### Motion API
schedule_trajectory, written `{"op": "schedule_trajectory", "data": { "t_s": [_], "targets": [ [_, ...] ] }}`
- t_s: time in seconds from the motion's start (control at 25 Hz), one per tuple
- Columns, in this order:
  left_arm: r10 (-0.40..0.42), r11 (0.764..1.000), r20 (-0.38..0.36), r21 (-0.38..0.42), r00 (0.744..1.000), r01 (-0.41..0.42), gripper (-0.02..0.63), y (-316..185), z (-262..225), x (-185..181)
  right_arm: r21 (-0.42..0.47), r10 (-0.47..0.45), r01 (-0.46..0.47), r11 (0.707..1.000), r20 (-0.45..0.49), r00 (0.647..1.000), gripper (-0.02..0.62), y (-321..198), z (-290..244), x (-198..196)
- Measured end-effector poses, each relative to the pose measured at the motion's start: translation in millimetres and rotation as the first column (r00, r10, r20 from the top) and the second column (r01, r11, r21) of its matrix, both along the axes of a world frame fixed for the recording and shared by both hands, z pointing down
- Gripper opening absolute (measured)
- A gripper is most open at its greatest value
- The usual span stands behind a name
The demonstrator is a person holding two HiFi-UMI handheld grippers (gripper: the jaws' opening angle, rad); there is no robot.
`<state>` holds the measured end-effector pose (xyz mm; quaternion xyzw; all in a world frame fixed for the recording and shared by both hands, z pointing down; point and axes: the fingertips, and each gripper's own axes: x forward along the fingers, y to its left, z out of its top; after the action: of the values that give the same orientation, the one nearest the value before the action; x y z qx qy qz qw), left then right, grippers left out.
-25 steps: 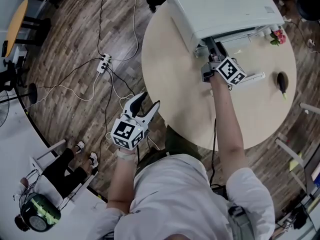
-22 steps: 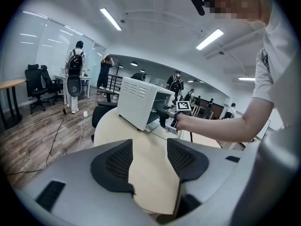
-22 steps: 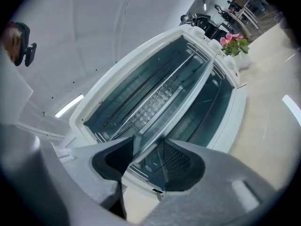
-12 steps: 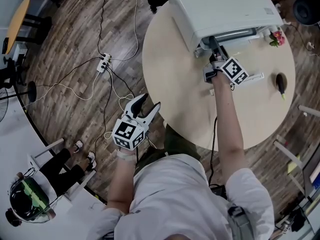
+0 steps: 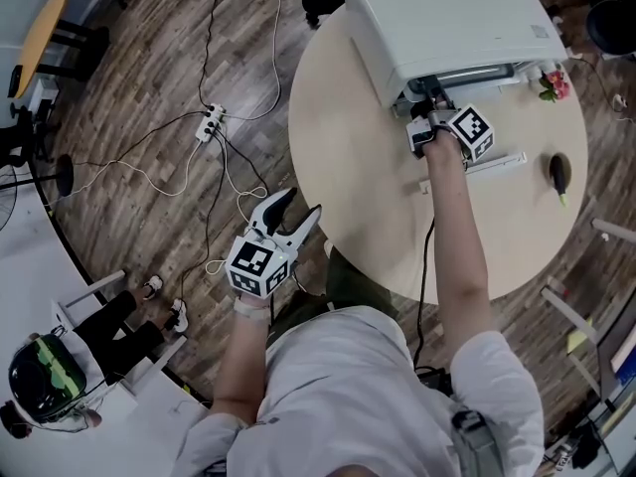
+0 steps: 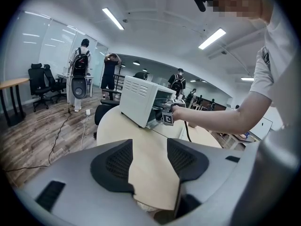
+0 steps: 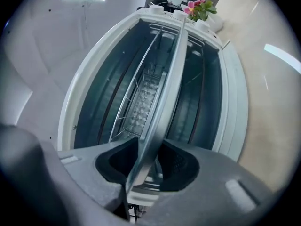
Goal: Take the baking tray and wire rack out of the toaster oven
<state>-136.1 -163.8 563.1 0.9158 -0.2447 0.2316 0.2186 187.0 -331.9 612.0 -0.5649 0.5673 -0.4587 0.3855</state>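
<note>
**Inspector:** Rolled since the earlier frame, the right gripper (image 7: 149, 162) is at the toaster oven (image 5: 447, 18) mouth. Its jaws have just closed onto the front rim of the baking tray (image 7: 165, 91).

**Clerk:** Wire rack?

**Inspector:** The wire rack (image 7: 136, 102) is inside, beside the tray. Only the right gripper view shows it.

**Clerk:** Surroundings?

**Inspector:** The oven stands on a round table (image 5: 348, 167) over a wood floor (image 5: 129, 78) with cables (image 5: 207, 124). The left gripper (image 5: 298, 204) is off the table edge, jaws apart and empty. Its view alone shows people (image 6: 80, 62) standing.
</note>
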Motion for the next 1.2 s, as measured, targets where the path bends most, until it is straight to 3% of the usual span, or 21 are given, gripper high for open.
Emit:
{"op": "schedule_trajectory", "data": {
  "t_s": [0.16, 0.72, 1.2],
  "targets": [
    [-0.007, 1.0, 0.0, -0.003, 1.0, 0.007, 0.213, 2, -1, -2, 0.007, 0.017, -0.017, 1.0, 0.056, 0.998, 0.098, 13, 3, 2],
    [0.036, 0.999, -0.01, 0.012, 0.999, -0.036, 0.213, 33, -8, -5, -0.026, 0.061, -0.057, 0.998, 0.182, 0.981, 0.047, 95, 16, 1],
    [0.123, 0.992, -0.019, 0.033, 0.992, -0.123, 0.213, 69, -14, 3, -0.066, 0.145, -0.131, 0.989, 0.307, 0.94, 0.021, 189, 34, -2]
  ]
}}
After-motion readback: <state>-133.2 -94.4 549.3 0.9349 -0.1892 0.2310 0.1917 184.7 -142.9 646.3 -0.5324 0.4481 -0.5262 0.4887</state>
